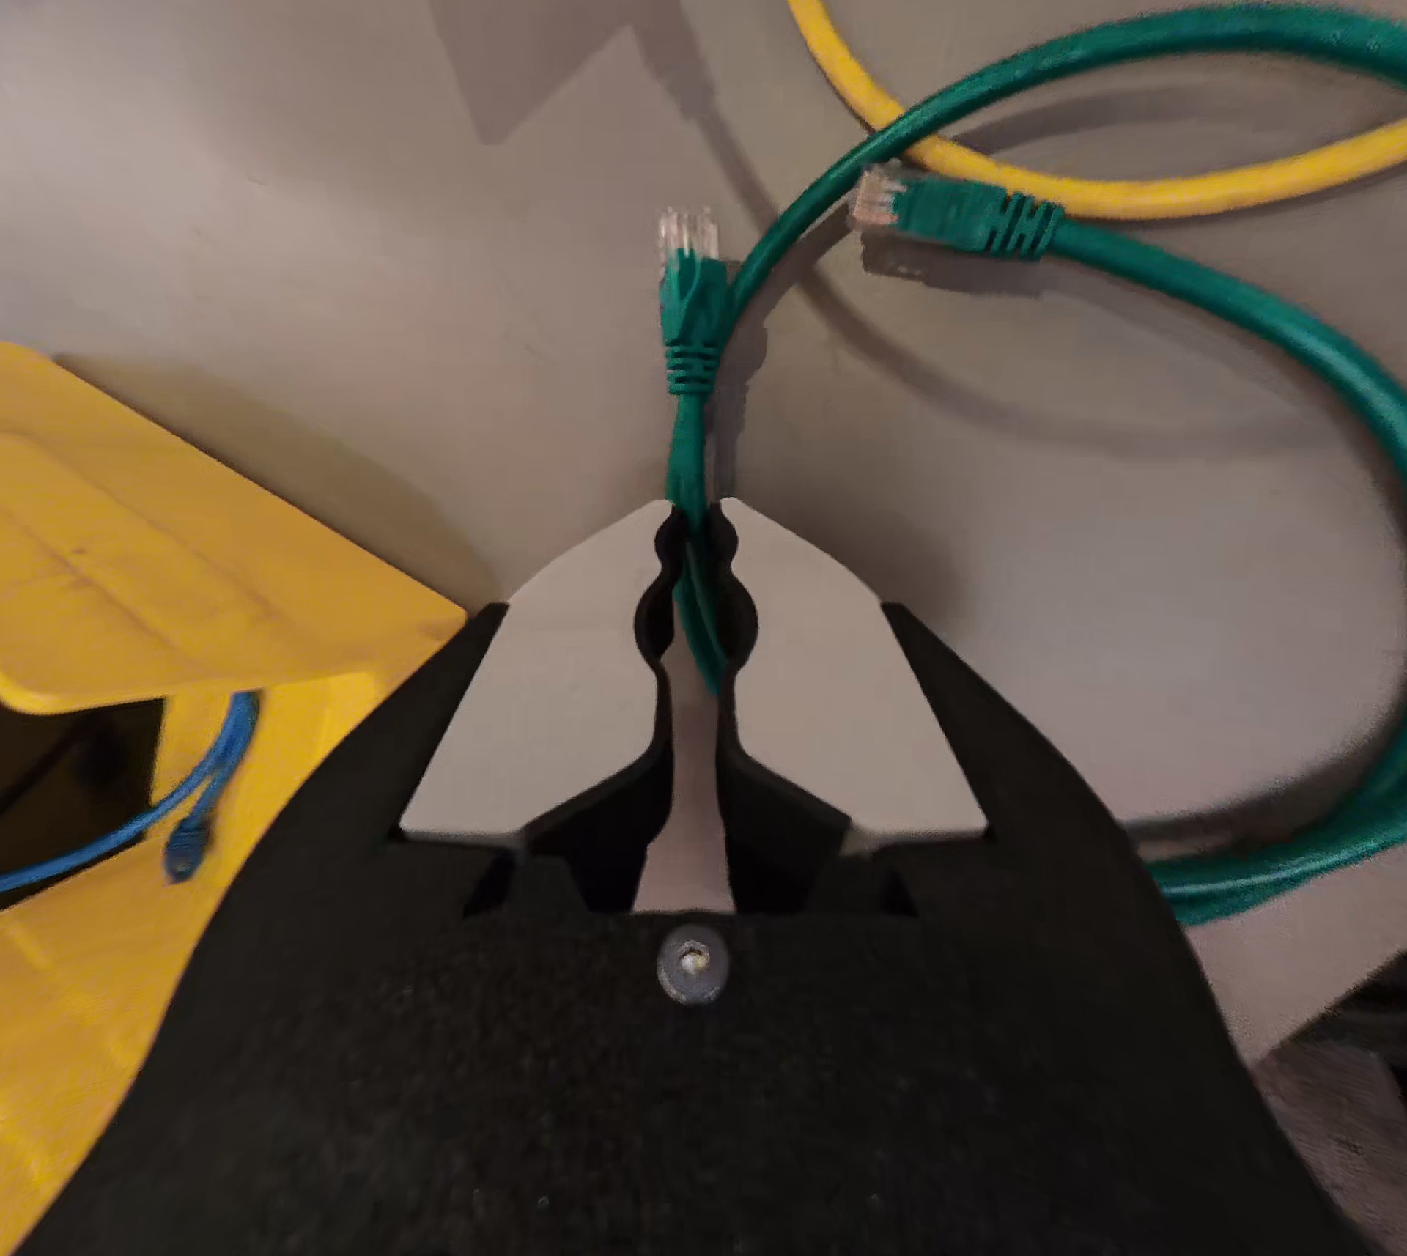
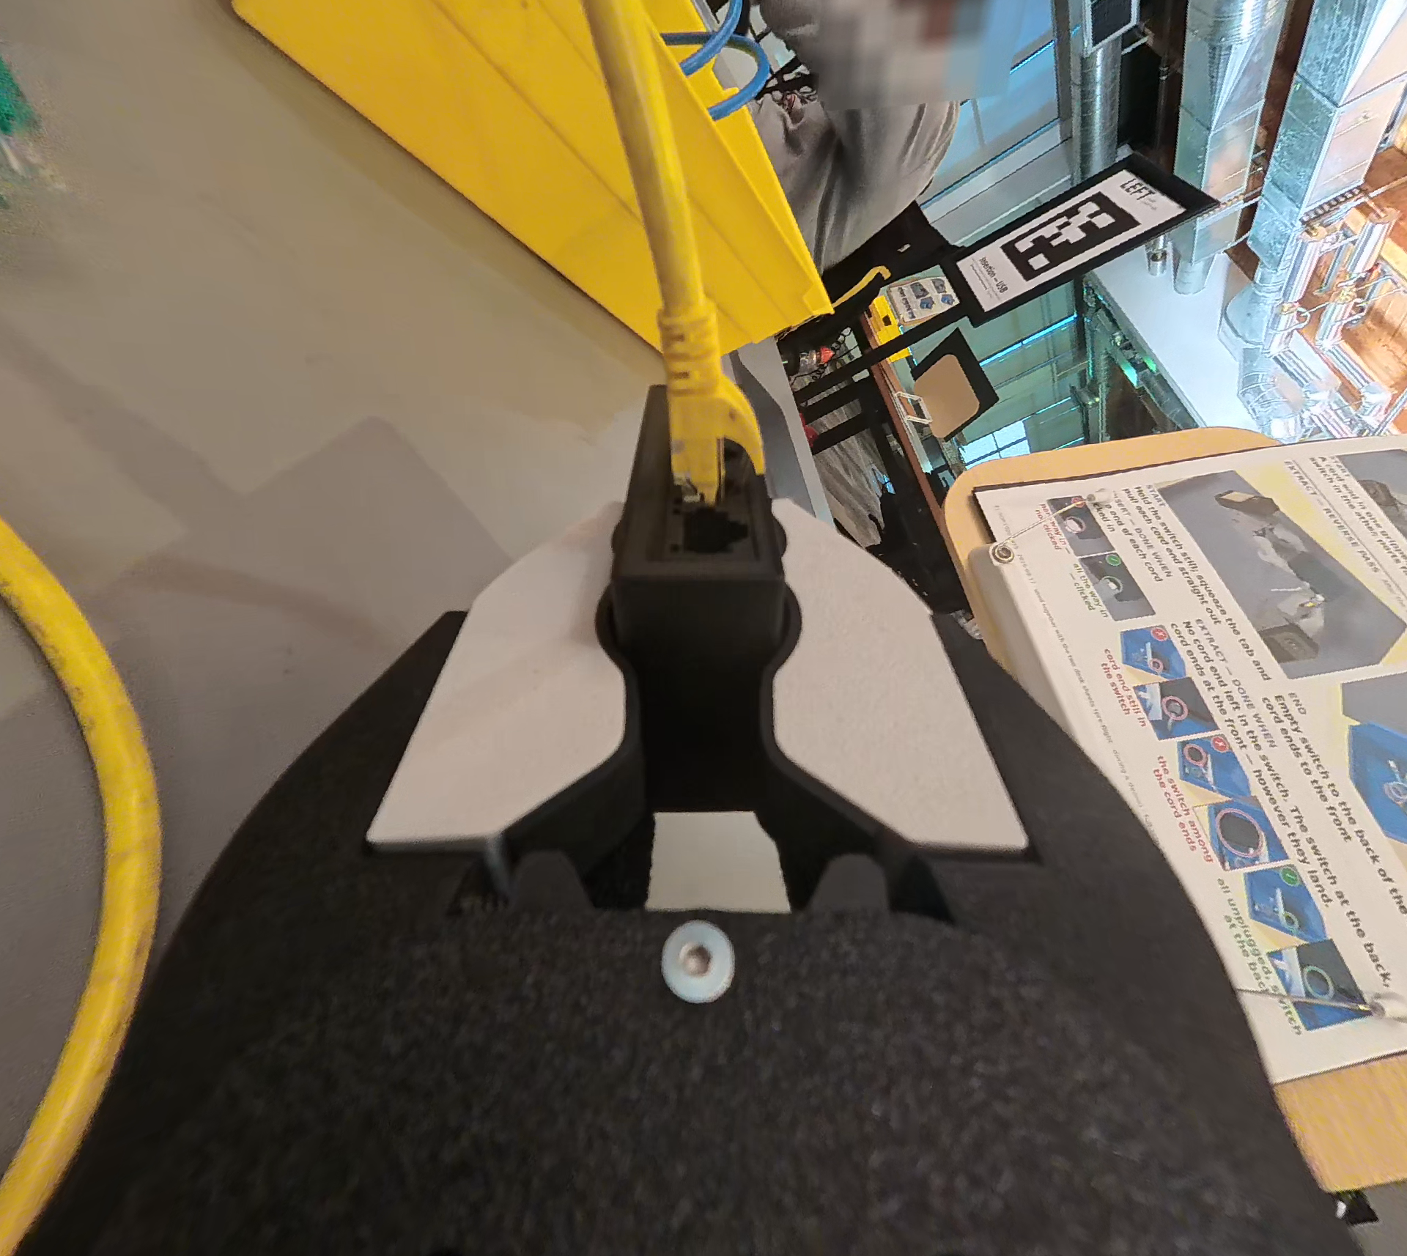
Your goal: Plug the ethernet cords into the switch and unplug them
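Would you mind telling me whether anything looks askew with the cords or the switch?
The yellow cord leans sideways in the switch. Its plug looks only partly seated.

I am holding my left gripper [image 1: 694, 519] nearly closed, its fingers pinching a green ethernet cord [image 1: 689, 443], while my right gripper [image 2: 697, 534] is clamping the black switch [image 2: 697, 580] between its fingers.
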Demonstrator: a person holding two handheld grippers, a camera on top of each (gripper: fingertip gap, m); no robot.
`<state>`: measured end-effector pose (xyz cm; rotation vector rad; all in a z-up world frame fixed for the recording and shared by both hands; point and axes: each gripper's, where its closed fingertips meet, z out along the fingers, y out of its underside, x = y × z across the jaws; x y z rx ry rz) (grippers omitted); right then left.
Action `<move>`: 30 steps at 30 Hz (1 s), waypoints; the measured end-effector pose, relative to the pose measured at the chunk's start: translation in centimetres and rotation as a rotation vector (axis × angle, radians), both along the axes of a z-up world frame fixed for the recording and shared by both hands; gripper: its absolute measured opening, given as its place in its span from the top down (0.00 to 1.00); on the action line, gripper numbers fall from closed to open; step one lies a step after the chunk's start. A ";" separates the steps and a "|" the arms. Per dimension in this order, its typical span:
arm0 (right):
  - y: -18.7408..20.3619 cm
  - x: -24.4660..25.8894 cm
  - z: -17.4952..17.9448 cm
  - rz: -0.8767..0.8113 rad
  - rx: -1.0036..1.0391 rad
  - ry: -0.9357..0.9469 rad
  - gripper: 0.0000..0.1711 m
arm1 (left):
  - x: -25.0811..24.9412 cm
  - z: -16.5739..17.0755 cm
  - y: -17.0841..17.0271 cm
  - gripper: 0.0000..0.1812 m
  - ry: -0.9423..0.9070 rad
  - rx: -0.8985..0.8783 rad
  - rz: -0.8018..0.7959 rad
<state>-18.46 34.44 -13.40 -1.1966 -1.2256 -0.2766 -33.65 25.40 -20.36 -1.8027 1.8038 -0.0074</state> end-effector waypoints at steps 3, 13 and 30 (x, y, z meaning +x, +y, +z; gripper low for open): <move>0.0 -0.1 -0.1 0.002 -0.003 -0.005 0.82 | -0.3 1.0 -0.2 0.97 -0.046 -0.086 0.056; -0.6 -0.7 0.2 0.012 0.078 -0.055 0.82 | 0.8 9.4 -0.1 0.97 -0.376 -0.464 0.208; -1.4 -1.0 1.7 -0.013 0.244 -0.115 0.83 | 7.9 8.9 0.7 0.97 -0.370 -0.945 0.335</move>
